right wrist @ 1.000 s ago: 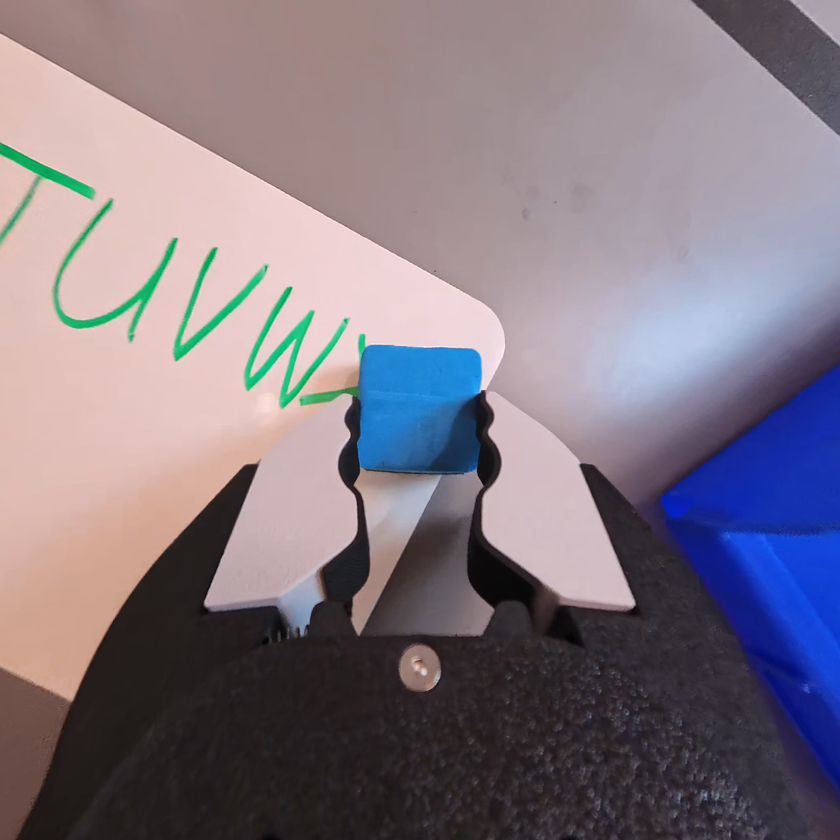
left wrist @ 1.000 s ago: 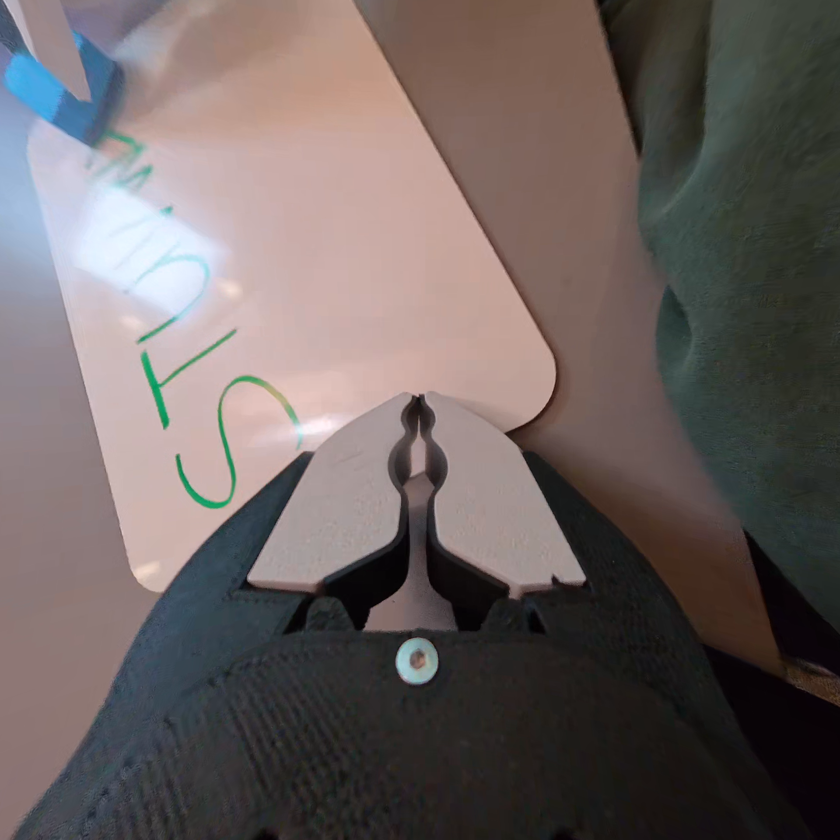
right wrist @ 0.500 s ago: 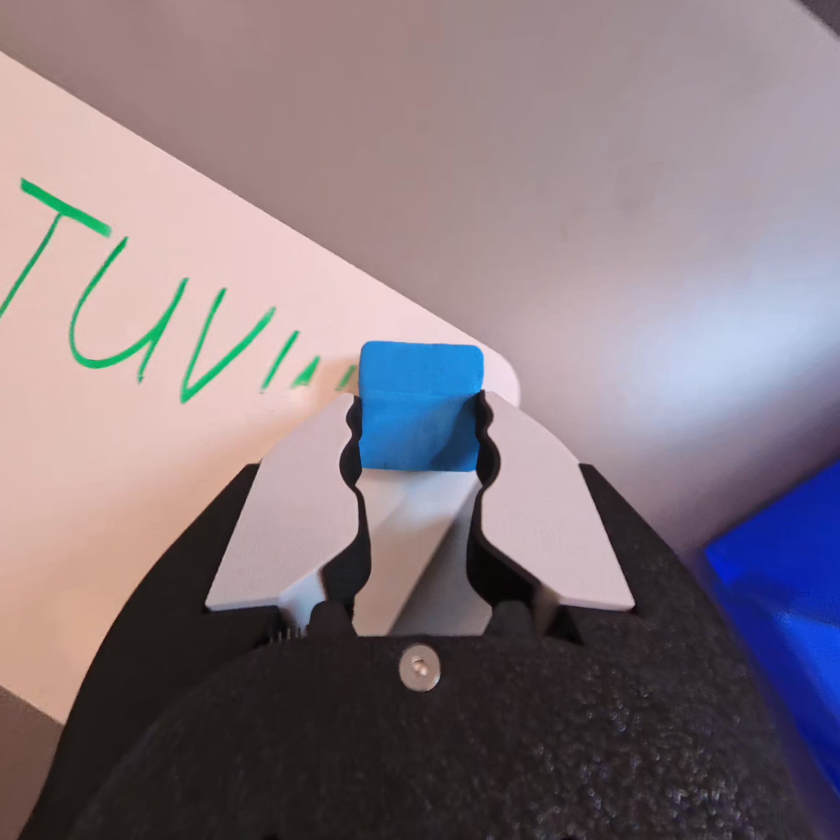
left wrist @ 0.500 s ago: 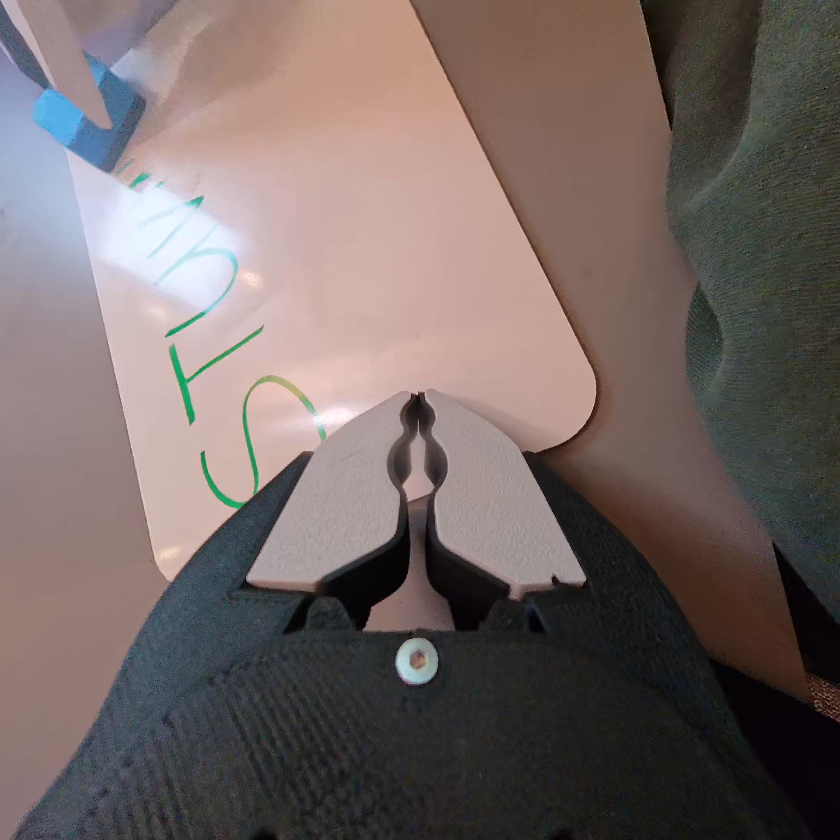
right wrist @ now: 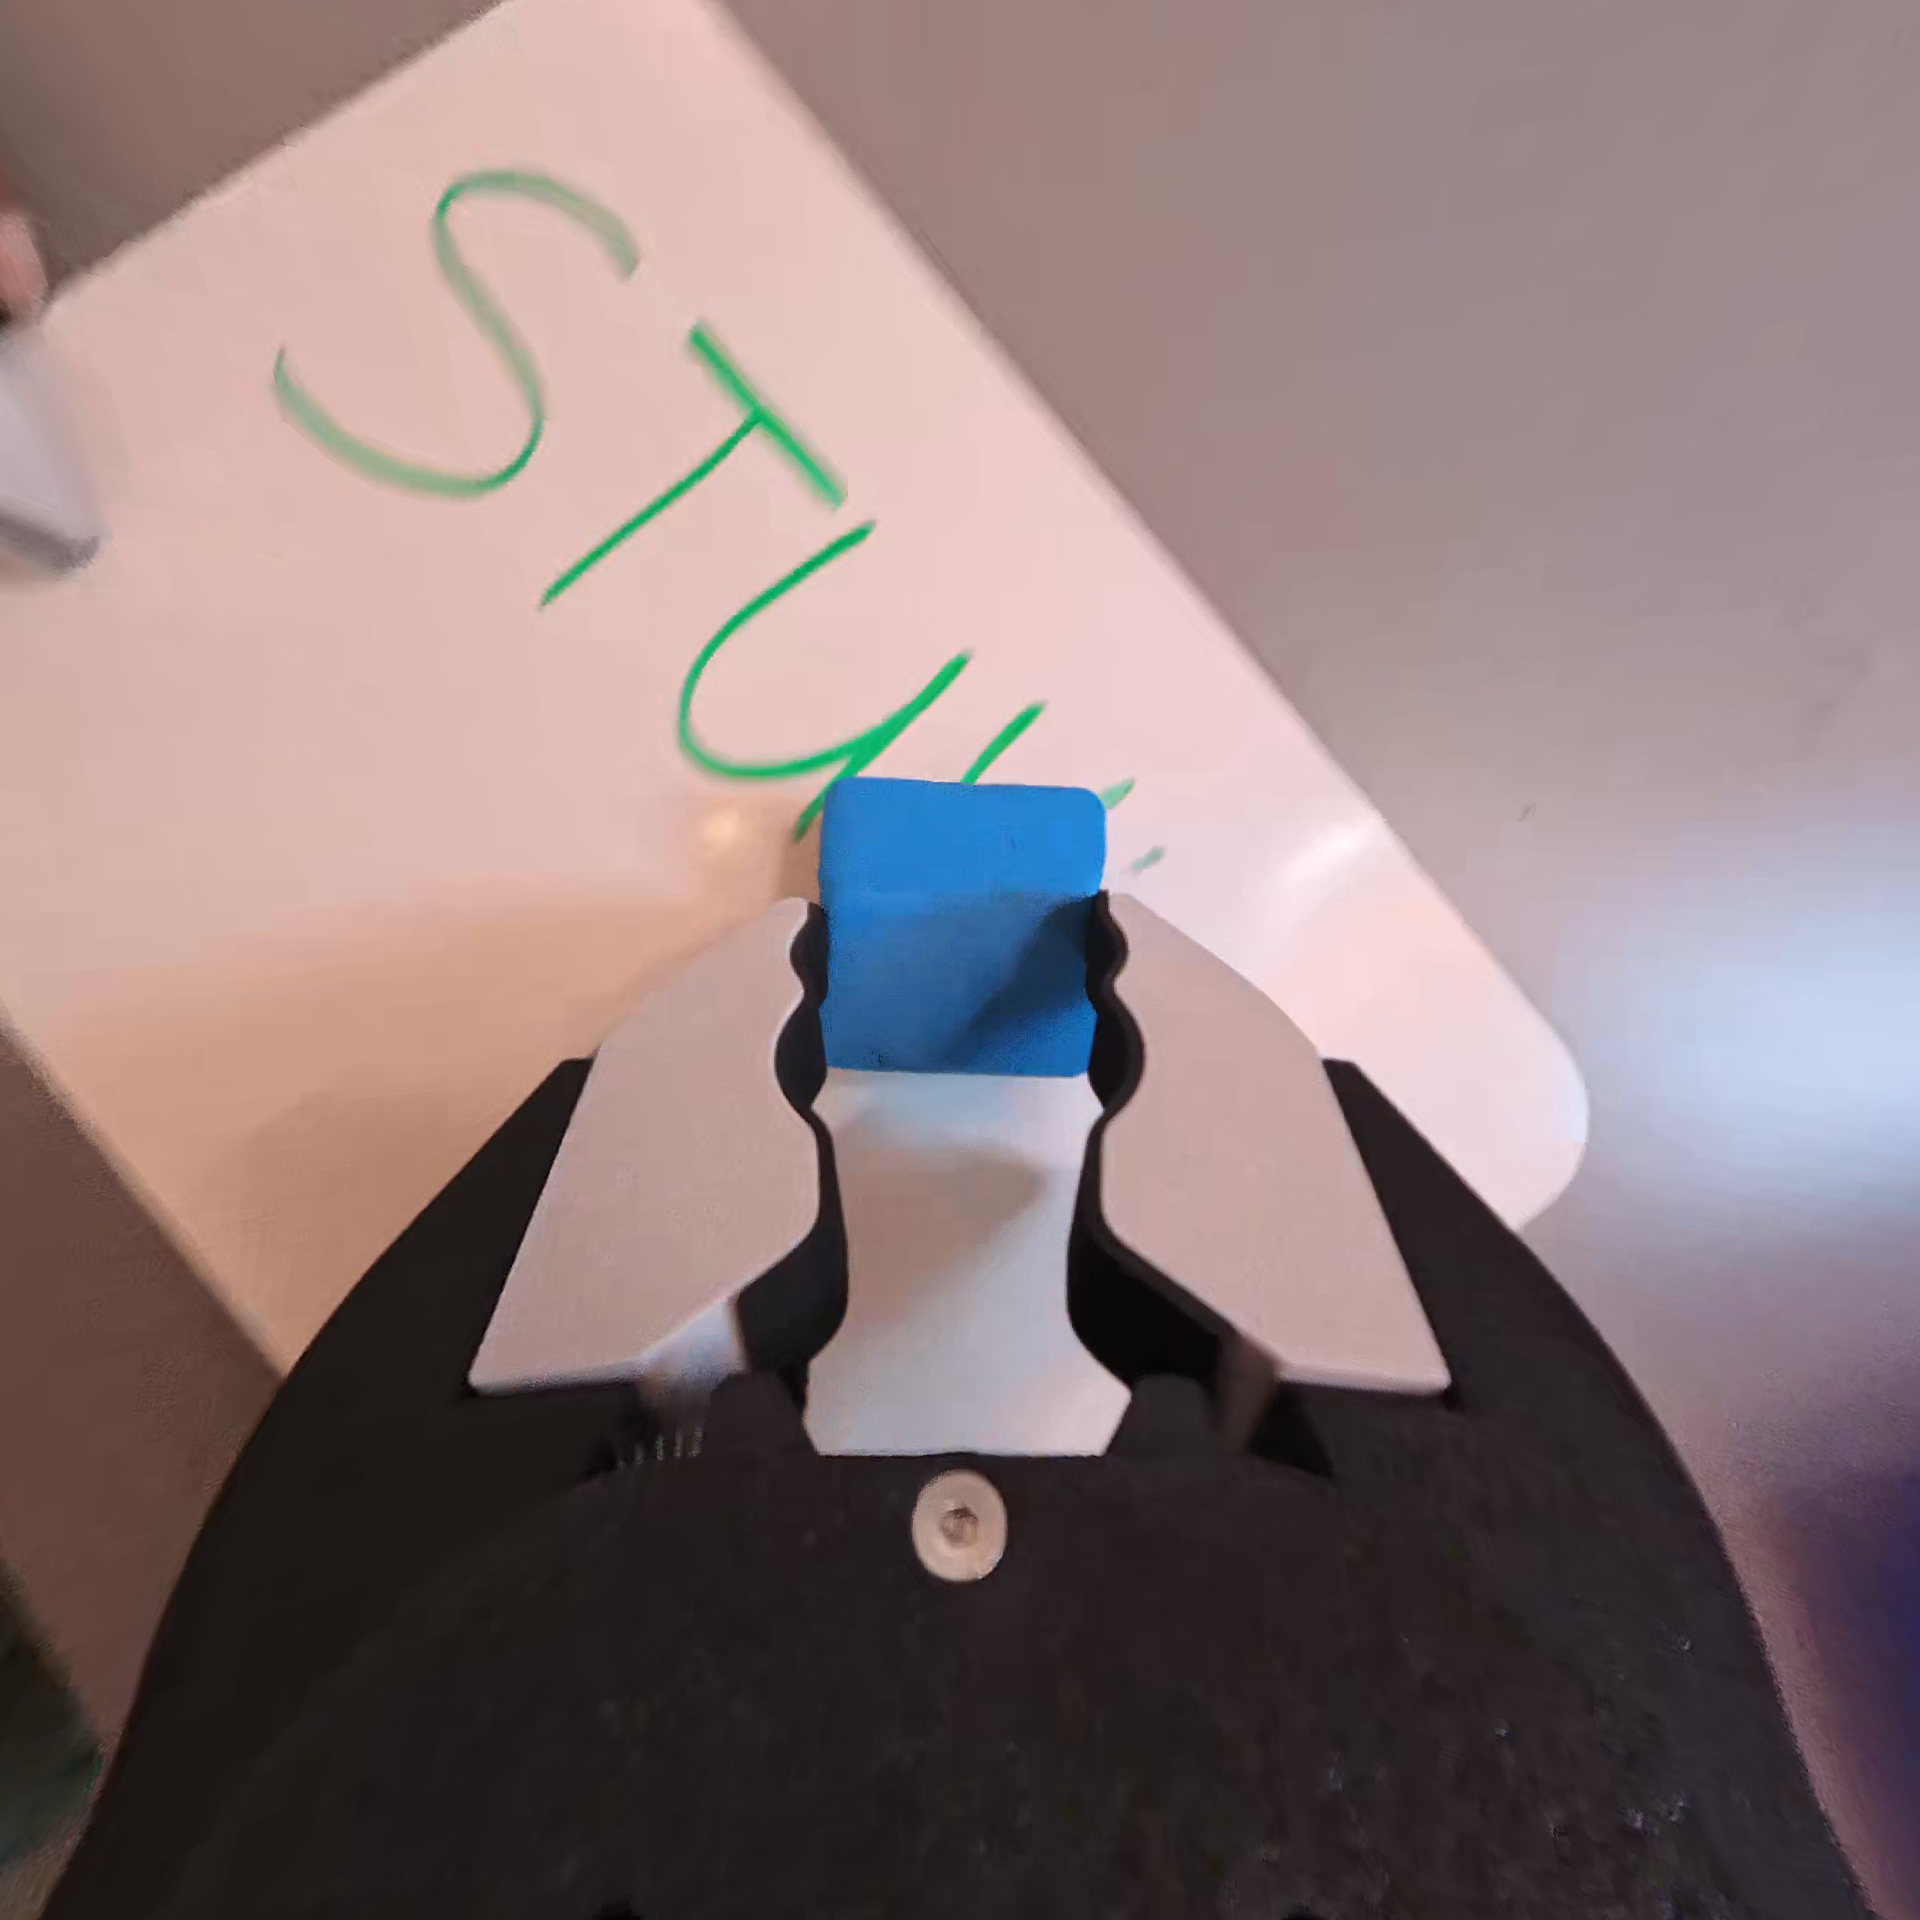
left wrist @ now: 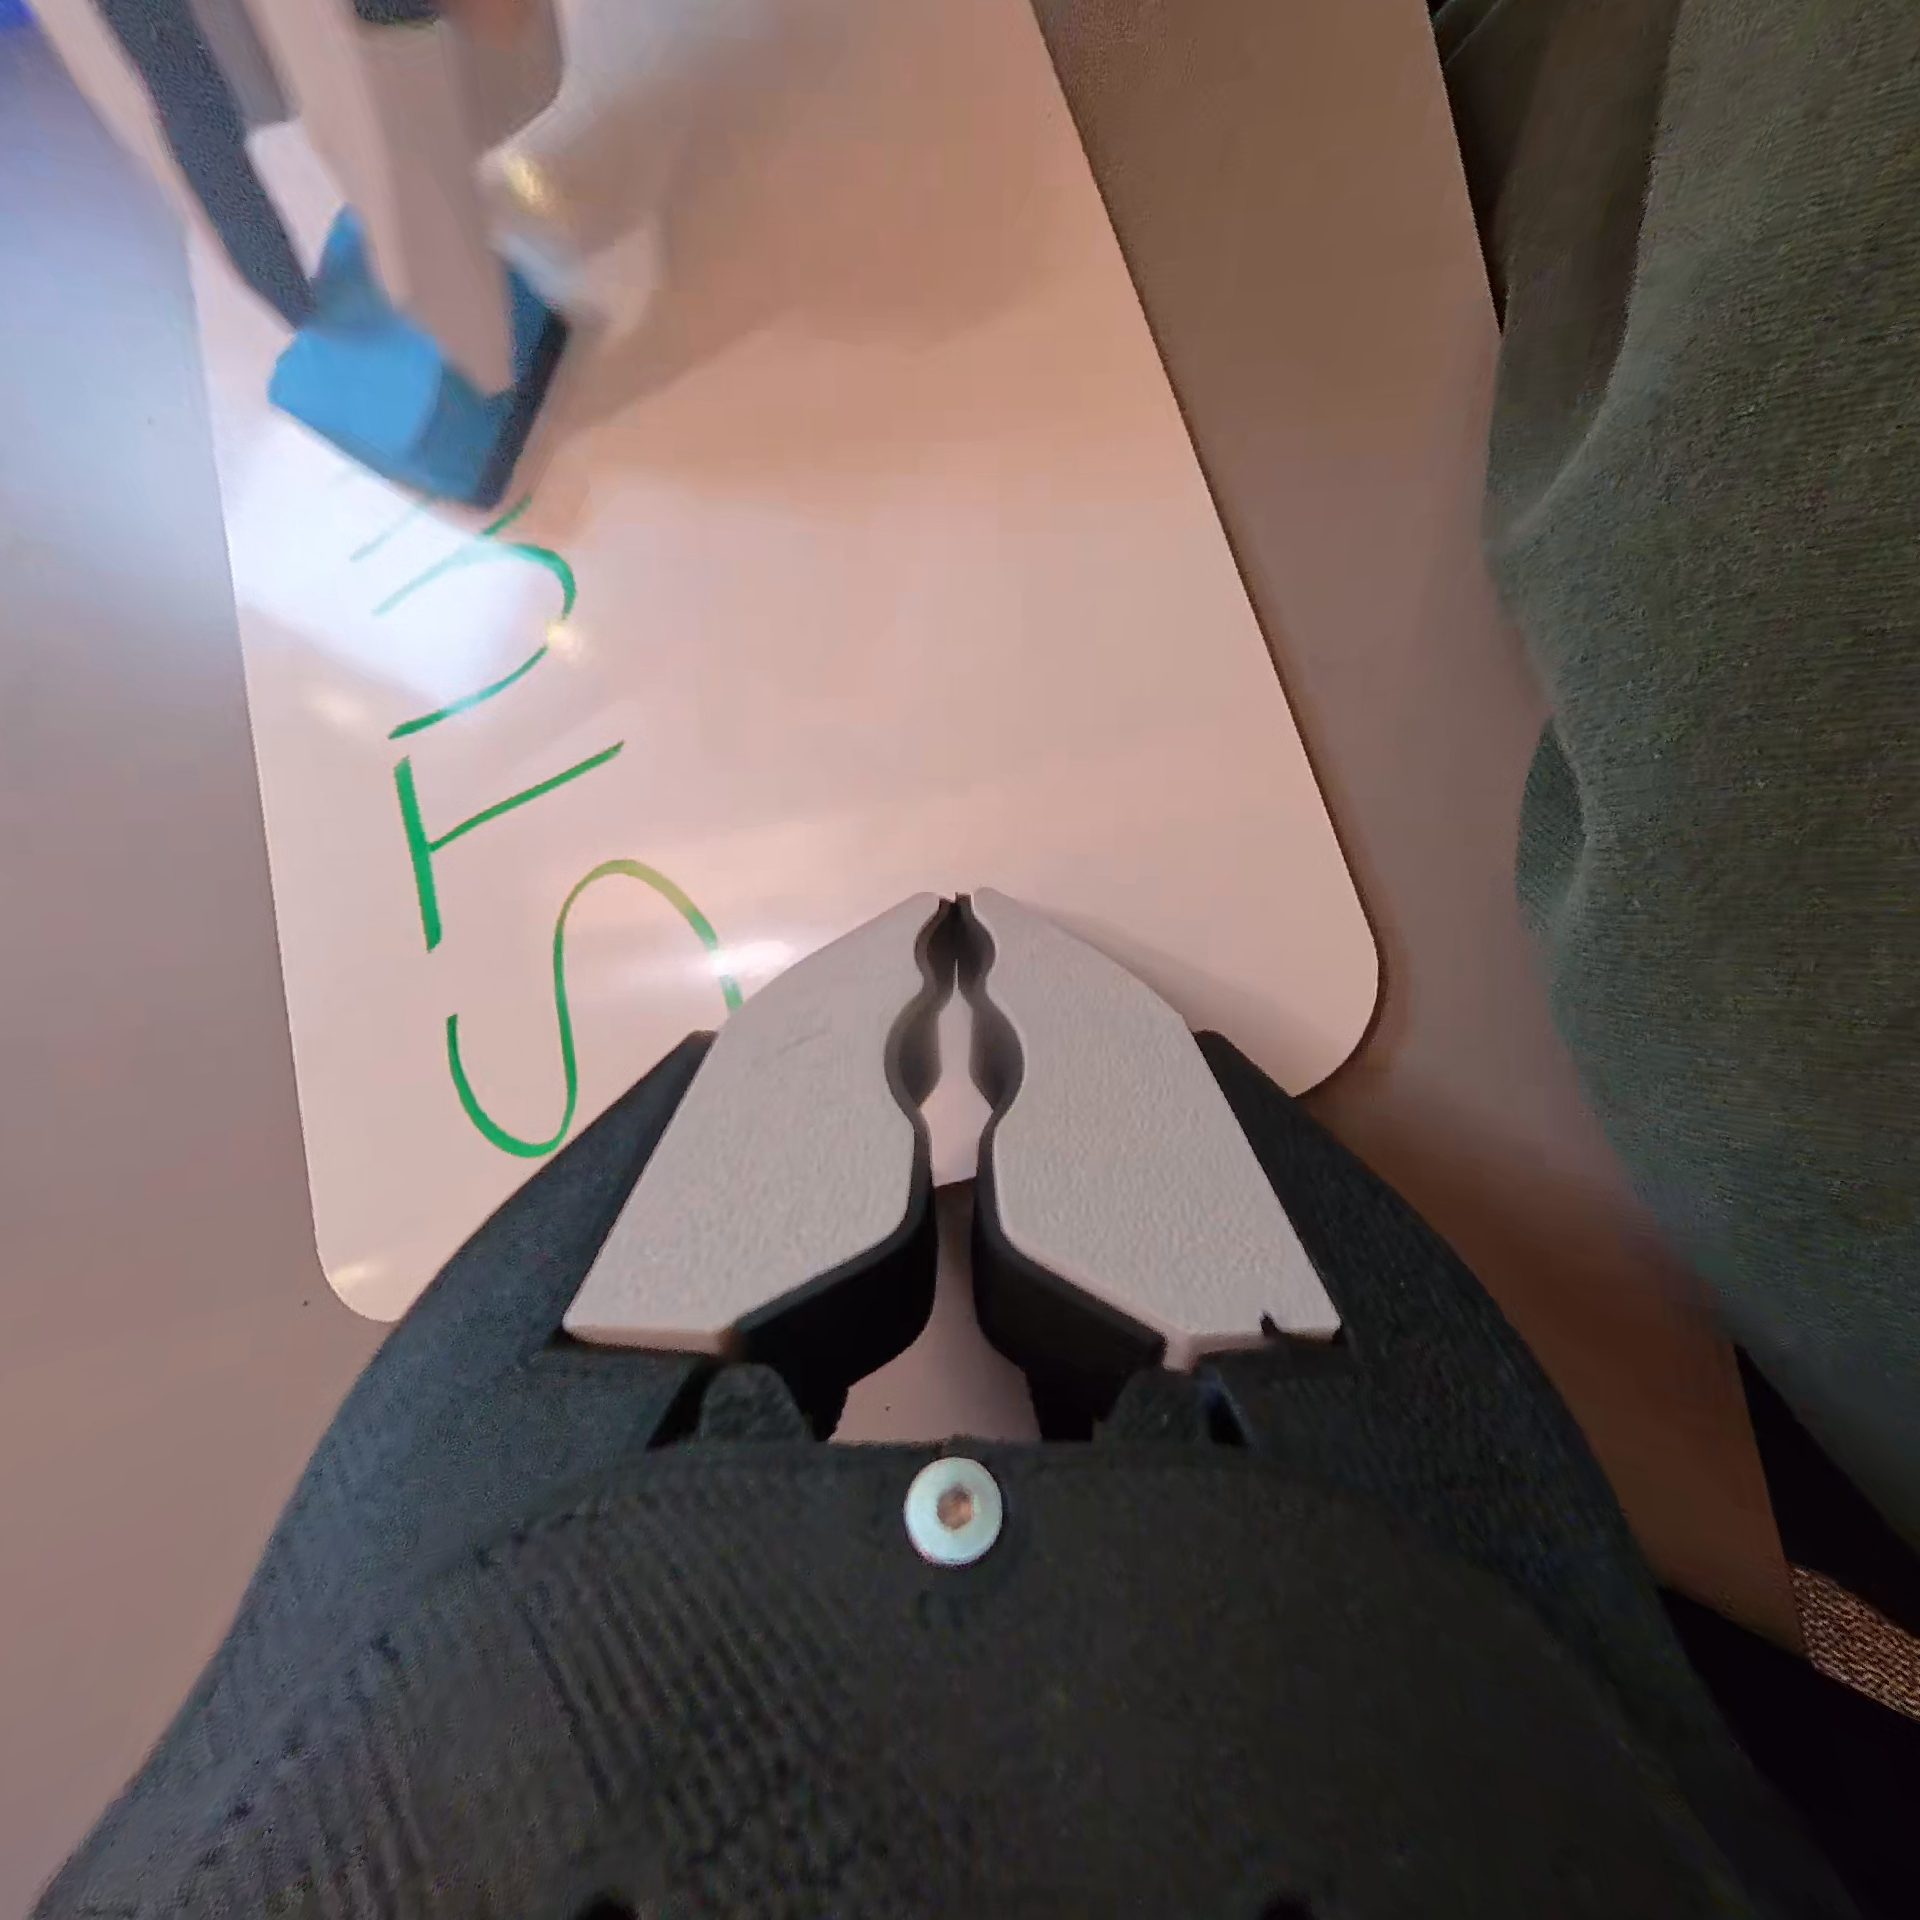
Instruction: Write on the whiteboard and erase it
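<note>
Right tool (right wrist: 956, 935) pinches blue eraser (right wrist: 961, 883) on whiteboard (right wrist: 312, 779); left tool (left wrist: 956, 914) pressed together

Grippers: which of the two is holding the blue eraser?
The right gripper, its fingers pressed on both sides of the blue eraser over the whiteboard. The left gripper is shut on nothing.

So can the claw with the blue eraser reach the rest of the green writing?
Probably yes. The right claw grips the blue eraser right beside the remaining green writing, with only bare whiteboard between.
</note>
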`<state>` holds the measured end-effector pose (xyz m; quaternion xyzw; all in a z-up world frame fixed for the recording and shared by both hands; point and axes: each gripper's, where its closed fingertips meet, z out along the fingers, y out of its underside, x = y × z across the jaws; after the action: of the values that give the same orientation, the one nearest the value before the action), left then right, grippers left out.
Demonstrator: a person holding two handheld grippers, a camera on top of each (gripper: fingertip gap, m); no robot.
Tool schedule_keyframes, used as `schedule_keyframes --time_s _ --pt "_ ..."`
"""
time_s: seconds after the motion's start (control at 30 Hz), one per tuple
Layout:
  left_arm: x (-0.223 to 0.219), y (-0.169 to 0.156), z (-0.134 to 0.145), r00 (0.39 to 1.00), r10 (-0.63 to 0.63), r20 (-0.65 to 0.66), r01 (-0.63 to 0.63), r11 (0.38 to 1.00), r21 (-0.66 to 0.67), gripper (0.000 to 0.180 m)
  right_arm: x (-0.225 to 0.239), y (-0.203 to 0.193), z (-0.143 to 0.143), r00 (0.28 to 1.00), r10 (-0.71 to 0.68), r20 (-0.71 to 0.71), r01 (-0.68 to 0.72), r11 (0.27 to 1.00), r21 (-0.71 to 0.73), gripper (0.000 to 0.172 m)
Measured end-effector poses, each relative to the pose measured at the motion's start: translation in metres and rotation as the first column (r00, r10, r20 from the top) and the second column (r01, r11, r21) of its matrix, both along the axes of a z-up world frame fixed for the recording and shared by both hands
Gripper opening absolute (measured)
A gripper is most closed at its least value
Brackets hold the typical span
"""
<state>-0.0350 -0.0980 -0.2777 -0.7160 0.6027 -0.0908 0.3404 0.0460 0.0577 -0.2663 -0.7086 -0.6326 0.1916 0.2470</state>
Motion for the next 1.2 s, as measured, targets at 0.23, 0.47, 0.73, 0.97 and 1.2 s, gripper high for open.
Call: schedule_keyframes --time_s 0.23,0.47,0.73,0.97,1.2 --pt "0.004 -0.003 0.000 1.000 -0.012 0.003 0.012 1.000 0.002 0.000 0.065 0.061 0.000 0.944 -0.330 -0.025 0.330 0.944 0.008 0.048" --pt "0.003 -0.002 -0.001 1.000 -0.003 -0.009 0.003 1.000 0.012 0.000 -0.027 -0.010 -0.001 0.999 -0.009 -0.038 0.008 1.000 -0.020 0.049" --pt "0.003 -0.004 -0.001 1.000 -0.011 -0.015 0.011 1.000 0.010 0.000 -0.054 -0.034 -0.001 0.998 0.024 -0.050 -0.024 1.000 0.004 0.048" --pt "-0.001 -0.005 -0.001 0.999 -0.007 -0.040 0.008 1.000 0.027 0.000 -0.008 0.066 -0.003 0.968 -0.249 -0.022 0.249 0.969 -0.012 0.048" --pt "-0.003 -0.009 -0.001 0.999 -0.014 -0.038 0.013 1.000 -0.021 0.000 -0.074 -0.060 -0.003 0.990 0.141 -0.020 -0.140 0.990 0.020 0.048"
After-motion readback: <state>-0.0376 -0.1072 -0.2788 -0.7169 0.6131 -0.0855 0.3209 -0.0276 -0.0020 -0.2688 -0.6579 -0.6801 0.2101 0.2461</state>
